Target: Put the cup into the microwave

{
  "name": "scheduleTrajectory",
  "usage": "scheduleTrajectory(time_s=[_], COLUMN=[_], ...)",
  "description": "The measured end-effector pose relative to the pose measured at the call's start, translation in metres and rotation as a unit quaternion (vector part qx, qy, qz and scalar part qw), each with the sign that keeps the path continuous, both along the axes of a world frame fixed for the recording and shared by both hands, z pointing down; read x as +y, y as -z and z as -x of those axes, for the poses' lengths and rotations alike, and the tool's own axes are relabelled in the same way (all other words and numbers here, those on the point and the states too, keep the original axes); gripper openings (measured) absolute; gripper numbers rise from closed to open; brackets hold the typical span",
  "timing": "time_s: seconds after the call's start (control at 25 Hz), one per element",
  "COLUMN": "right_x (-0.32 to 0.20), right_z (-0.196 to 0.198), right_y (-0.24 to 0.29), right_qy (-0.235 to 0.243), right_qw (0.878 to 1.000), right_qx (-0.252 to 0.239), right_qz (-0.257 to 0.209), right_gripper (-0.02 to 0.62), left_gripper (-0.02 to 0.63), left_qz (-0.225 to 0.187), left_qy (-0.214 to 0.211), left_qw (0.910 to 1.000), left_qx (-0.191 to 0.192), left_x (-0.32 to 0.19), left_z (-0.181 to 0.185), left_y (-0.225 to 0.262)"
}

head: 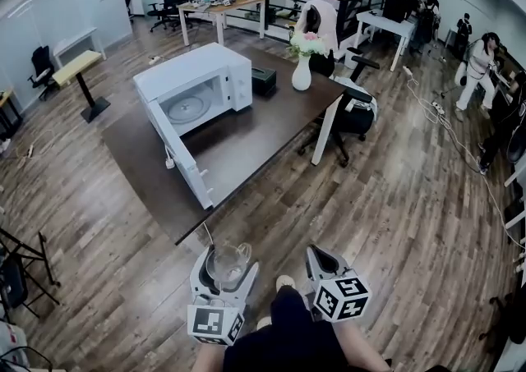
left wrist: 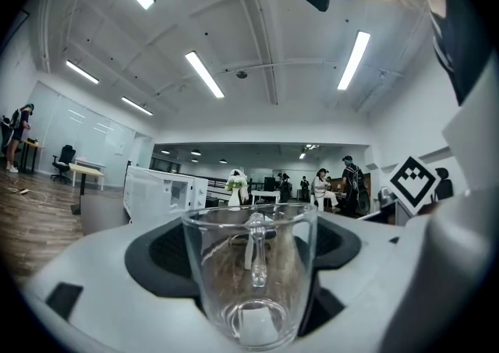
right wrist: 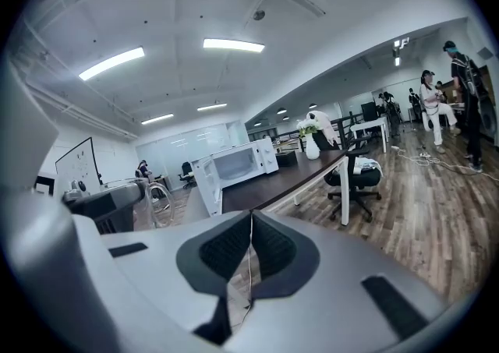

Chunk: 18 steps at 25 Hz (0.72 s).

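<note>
Dark-topped table [head: 255,128] on white legs was noted on the wood-plank floor [head: 394,206]. White microwave [head: 197,83] was set on its far-left part, door [head: 182,157] swung open toward the near edge (round turntable seen inside). Small dark box [head: 264,80] was placed just beside the microwave's right side. White vase [head: 302,75] with flowers was stood upright near the far right corner.

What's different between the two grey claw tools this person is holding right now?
The left gripper is clamped on a clear glass cup; the right gripper holds nothing. The left one's jaws stand apart around the cup, while the right one's jaws are pressed together. Both are grey and carry a black-and-white marker cube.
</note>
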State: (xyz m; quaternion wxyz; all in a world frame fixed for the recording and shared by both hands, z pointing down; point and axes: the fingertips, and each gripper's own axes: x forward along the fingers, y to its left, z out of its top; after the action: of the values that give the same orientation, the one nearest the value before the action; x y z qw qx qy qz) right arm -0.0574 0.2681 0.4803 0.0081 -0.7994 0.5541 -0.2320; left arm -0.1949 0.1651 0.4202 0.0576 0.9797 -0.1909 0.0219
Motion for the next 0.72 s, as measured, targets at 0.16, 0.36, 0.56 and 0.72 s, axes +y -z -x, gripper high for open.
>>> scheduleTrajectory(time_s=[0.16, 0.36, 0.56, 0.72], right_x=[-0.014, -0.034, -0.052, -0.068], right_z=[-0.018, -0.042, -0.07, -0.092], right_y=[0.0, -0.001, 0.0, -0.003], right_qy=[0.009, 0.018, 0.022, 0.027], right_qw=[1.0, 1.0, 1.0, 1.0], right_qx=[0.0, -0.001, -0.002, -0.003], right_qz=[0.003, 0.003, 0.002, 0.002], right_gripper=[-0.006, -0.006, -0.006, -0.006], left_gripper=[0.405, 0.405, 0.405, 0.405], left_qz=[-0.001, 0.002, 0.002, 0.001], left_qy=[0.008, 0.016, 0.022, 0.028], left_qw=[1.0, 0.9999, 0.9997, 0.9996], left_qx=[0.003, 0.0, 0.001, 0.002], left_x=[-0.012, -0.028, -0.046, -0.061], left_z=[-0.017, -0.039, -0.064, -0.086], left_y=[0.002, 0.0, 0.0, -0.001])
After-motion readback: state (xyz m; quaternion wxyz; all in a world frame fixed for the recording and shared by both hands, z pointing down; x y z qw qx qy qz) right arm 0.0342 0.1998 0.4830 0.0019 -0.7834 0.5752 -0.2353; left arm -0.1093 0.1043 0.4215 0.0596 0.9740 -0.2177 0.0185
